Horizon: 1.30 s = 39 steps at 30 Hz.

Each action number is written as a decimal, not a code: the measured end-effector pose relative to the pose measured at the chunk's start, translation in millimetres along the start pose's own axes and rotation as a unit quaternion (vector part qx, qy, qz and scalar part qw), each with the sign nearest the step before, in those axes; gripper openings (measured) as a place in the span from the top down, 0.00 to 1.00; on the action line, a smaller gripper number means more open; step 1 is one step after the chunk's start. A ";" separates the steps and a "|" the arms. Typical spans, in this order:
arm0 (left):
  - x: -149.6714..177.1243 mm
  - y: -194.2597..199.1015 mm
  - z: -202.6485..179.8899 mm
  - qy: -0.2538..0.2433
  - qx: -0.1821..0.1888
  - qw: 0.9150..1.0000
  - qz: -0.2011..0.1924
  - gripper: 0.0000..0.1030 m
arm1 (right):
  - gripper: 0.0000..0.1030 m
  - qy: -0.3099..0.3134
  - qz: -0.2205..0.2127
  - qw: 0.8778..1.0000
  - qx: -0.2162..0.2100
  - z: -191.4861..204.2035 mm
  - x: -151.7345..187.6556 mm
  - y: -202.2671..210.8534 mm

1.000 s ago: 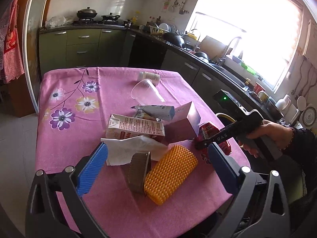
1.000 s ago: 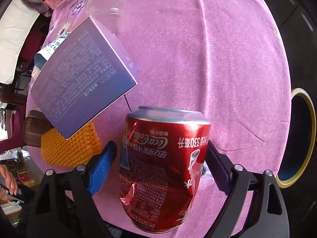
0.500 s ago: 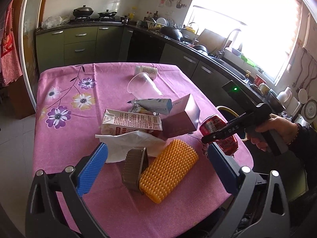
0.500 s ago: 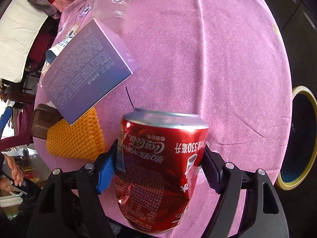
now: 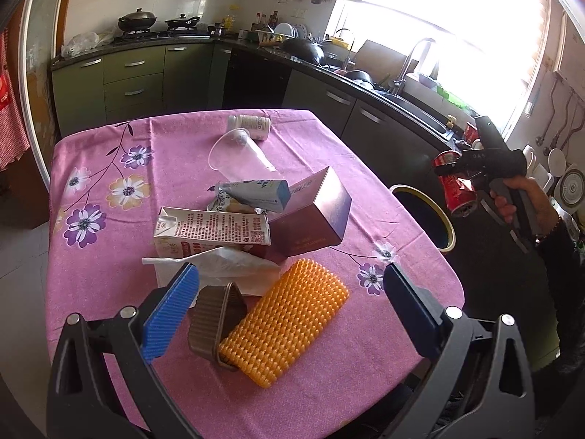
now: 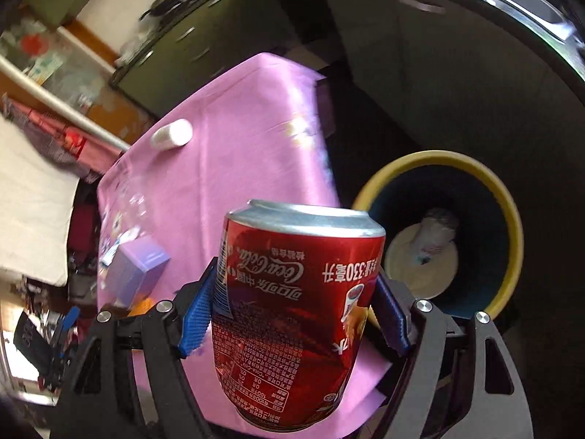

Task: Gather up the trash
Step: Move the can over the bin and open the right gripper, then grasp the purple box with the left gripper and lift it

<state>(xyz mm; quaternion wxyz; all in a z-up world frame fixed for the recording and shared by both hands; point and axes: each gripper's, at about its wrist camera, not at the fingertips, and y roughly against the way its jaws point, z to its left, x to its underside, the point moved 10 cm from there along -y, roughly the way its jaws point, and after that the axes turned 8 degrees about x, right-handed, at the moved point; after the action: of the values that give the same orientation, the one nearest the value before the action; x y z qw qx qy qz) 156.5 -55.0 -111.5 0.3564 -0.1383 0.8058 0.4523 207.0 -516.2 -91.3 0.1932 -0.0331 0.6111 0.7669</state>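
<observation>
My right gripper (image 6: pixel 296 314) is shut on a dented red Coca-Cola can (image 6: pixel 296 314) and holds it in the air beside the table's right edge, above and left of the yellow-rimmed trash bin (image 6: pixel 508 226). The can also shows in the left wrist view (image 5: pixel 455 190), right of the bin (image 5: pixel 444 221). My left gripper (image 5: pixel 289 311) is open and empty, hovering over the near trash pile: an orange bumpy sleeve (image 5: pixel 289 325), a brown cup liner (image 5: pixel 214 316), a white tissue (image 5: pixel 234 267), a milk carton (image 5: pixel 208 230) and a purple box (image 5: pixel 310 216).
A pink flowered tablecloth (image 5: pixel 109 256) covers the table. A clear plastic cup (image 5: pixel 237 157) and a small white bottle (image 5: pixel 250 126) lie at the far side. The bin holds white paper trash (image 6: pixel 424 259). Dark kitchen cabinets (image 5: pixel 329 98) run behind and to the right.
My right gripper closed on the can, lifted it off the table and swung it right toward the bin. My left gripper stayed open and barely moved.
</observation>
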 end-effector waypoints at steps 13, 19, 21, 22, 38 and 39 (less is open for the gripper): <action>3.0 -14.7 -6.1 -0.015 -0.026 0.999 0.036 0.07 | 0.23 -0.045 0.069 0.988 0.129 -108.5 -16.6 -129.8; 5.9 -24.4 -17.9 -0.041 -0.014 0.998 0.054 0.07 | 0.18 -0.031 0.030 0.992 0.120 -99.3 -15.7 -99.5; 5.8 -29.0 -25.5 -0.062 -0.011 0.996 0.060 0.07 | 0.18 -0.024 0.012 0.993 0.111 -89.4 -9.4 -85.5; 5.1 -31.2 -29.9 -0.074 -0.010 0.995 0.062 0.07 | 0.18 -0.021 0.004 0.994 0.106 -83.2 -2.8 -79.6; -20.8 -97.4 -84.0 -0.324 -0.043 0.943 0.067 0.07 | 0.17 -0.010 -0.056 0.998 -0.037 0.2 66.4 -28.3; -21.6 -102.2 -80.8 -0.325 -0.049 0.942 0.066 0.07 | 0.17 -0.008 -0.058 0.997 -0.045 4.7 68.7 -26.0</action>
<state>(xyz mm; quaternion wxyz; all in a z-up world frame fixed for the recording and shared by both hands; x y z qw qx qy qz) 191.2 -180.5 -133.6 0.5615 0.0523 0.6300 0.5339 153.2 -489.5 -133.9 0.2407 -0.0710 0.5717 0.7812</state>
